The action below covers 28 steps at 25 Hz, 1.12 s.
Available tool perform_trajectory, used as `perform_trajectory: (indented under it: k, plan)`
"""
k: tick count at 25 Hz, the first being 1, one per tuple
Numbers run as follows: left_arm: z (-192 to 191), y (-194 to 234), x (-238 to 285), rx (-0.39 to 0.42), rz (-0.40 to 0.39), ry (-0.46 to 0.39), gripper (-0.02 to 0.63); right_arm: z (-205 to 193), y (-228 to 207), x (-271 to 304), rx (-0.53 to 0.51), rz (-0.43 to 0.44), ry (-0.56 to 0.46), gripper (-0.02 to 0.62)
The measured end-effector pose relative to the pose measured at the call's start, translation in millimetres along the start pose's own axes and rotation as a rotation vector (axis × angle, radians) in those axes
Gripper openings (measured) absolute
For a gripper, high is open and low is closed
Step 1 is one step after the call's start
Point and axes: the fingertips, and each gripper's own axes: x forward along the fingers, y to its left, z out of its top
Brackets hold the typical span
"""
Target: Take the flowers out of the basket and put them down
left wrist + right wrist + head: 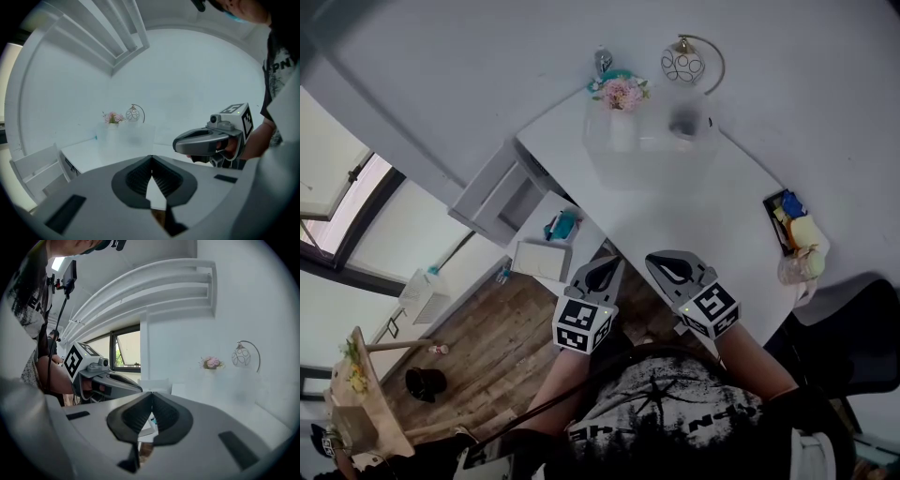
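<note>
Target is a small bunch of pink flowers with green leaves (622, 94), parked at the far end of the white rectangular table (712, 234), at the far left corner of what reads as the basket: a frosted, see-through box-shaped container (647, 155). Cannot tell whether standing inside it or just behind its wall. Well apart from both tools. On the left hand-held grey gripper (605, 266): jaws pressed together, nothing between. On the right hand-held grey gripper (667, 262): same, closed and empty. Both side by side over the near table edge, near each other. Failure modes, judged from here: (1) Arriving with jaws closed and shoving the bunch instead of straddling it; fix by opening well before contact. (2) Clipping the round wire ornament on its gold arched stand (682, 64), just beside the flowers; likely to topple under a wide approach from that side. (3) Misjudging the pale translucent wall against white table and white room wall, then hitting the rim and sliding or tipping a probably light container. (4) Pinching petals rather than stems: crushed heads, or a slip on the lift. (5) Snagging leaves on the rim and dragging the container up too; worth pinning it with the free gripper. (6) Knocking the two grippers together on a shared reach. Also worth avoiding the dark tray of coloured bits (772, 211) at the right table edge at set-down.
</note>
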Motion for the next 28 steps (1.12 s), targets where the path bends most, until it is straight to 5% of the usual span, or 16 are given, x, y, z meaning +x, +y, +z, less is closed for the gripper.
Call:
perform_trajectory:
  k: [28]
  plan:
    - [97, 190, 141, 0.123, -0.23, -0.014, 0.012, 83, -162, 162, 0.052, -0.216, -0.065, 0.017]
